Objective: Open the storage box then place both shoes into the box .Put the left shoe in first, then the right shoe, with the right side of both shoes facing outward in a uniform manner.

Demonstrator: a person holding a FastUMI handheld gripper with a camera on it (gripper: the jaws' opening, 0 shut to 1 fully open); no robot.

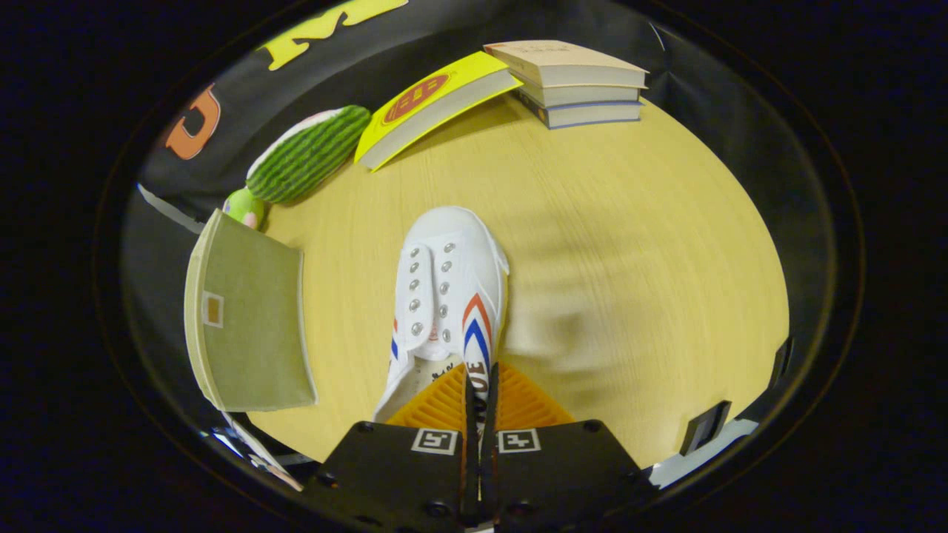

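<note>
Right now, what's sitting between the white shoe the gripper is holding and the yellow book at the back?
Nothing: in the gripper view, bare wooden table separates the white shoe, pinched by the gripper, from the yellow book.

Shoe (444, 296) heel hidden behind tongs (481, 385), which pinch its side wall. Desk (629, 259) right of shoe motion-blurred. Small green thing (243, 207) half hidden behind olive box (248, 318).

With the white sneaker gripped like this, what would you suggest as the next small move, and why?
Probably carry the white sneaker toward the olive fabric storage box beside it. The gripper has its jaws closed on the sneaker's side wall near the heel, toe pointing away over the wooden table, so the grasp looks settled.
</note>
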